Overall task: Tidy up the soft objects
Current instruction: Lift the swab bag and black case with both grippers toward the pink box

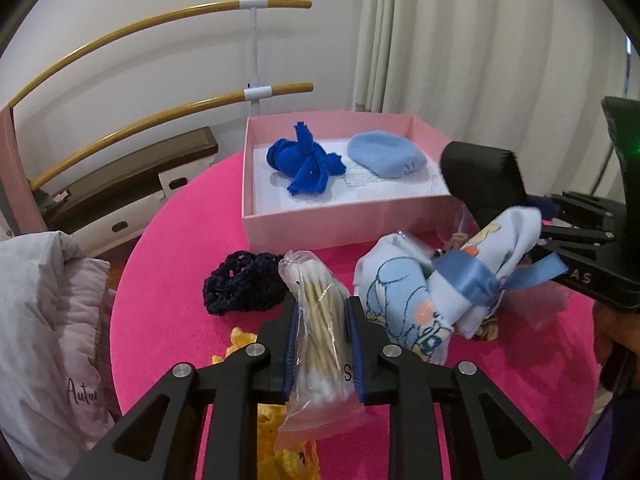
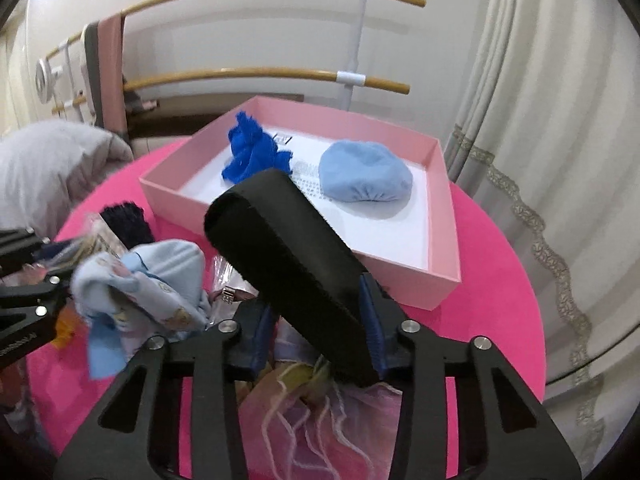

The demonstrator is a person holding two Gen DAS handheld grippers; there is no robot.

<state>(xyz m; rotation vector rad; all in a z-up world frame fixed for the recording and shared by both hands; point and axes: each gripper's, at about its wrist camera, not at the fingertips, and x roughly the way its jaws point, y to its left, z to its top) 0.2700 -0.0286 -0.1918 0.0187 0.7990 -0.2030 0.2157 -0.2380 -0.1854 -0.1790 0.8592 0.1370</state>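
My left gripper (image 1: 322, 340) is shut on a clear bag of cotton swabs (image 1: 320, 320), held above the pink table (image 1: 160, 320). My right gripper (image 2: 316, 320) is shut on a black oblong case (image 2: 288, 248), also seen in the left wrist view (image 1: 484, 176). A pink box (image 1: 344, 228) (image 2: 436, 280) at the back holds a royal blue cloth (image 1: 306, 160) (image 2: 252, 152) and a light blue pouf (image 1: 386, 154) (image 2: 366, 176). A light blue printed cloth with a ribbon (image 1: 432, 292) (image 2: 160, 280) lies between the grippers. A navy crocheted piece (image 1: 240, 284) (image 2: 128, 224) lies in front of the box.
A yellow knitted item (image 1: 276, 432) lies under my left gripper. A sheer pink bag with cream yarn (image 2: 320, 420) lies under my right gripper. A grey-white padded garment (image 1: 44, 340) hangs at the table's left. Wooden rails (image 1: 160, 116) and a curtain (image 2: 540, 120) stand behind.
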